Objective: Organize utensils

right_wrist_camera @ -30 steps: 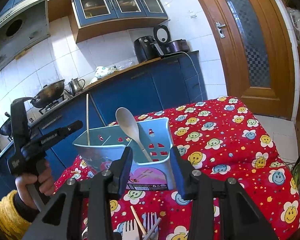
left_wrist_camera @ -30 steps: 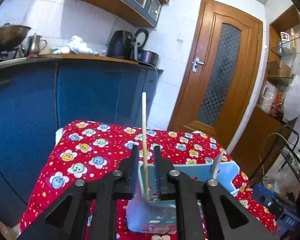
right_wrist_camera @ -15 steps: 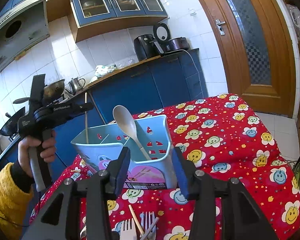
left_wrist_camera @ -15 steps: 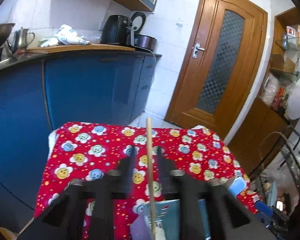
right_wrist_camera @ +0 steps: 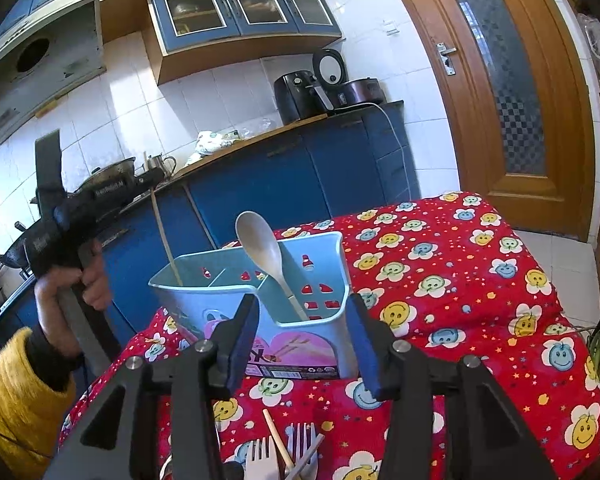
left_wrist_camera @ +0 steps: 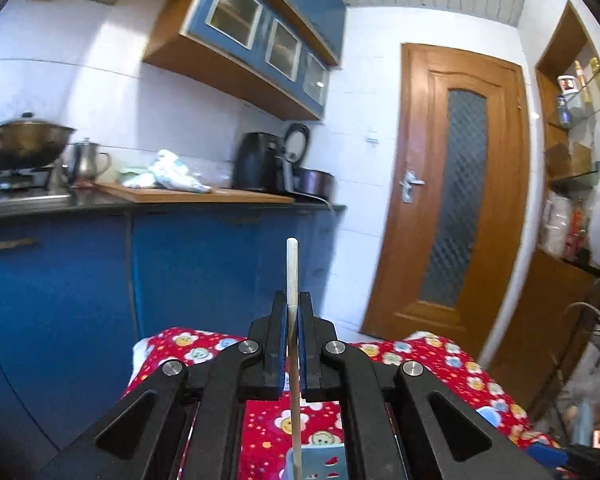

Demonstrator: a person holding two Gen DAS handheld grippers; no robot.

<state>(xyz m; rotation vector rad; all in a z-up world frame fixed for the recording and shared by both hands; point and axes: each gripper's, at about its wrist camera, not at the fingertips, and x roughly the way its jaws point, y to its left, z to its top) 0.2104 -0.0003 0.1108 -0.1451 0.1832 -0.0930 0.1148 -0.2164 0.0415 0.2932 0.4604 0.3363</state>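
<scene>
Left wrist view: the left gripper is clenched on a thin wooden chopstick standing straight up. Its low end seems to reach into the blue holder, though that part is hard to see.

Right wrist view: the right gripper is released, with nothing in it, near the counter's front edge. Only here show the wooden spoon in the holder and the forks waiting. I think the next move is letting the chopstick go, then picking up a fork.
</scene>
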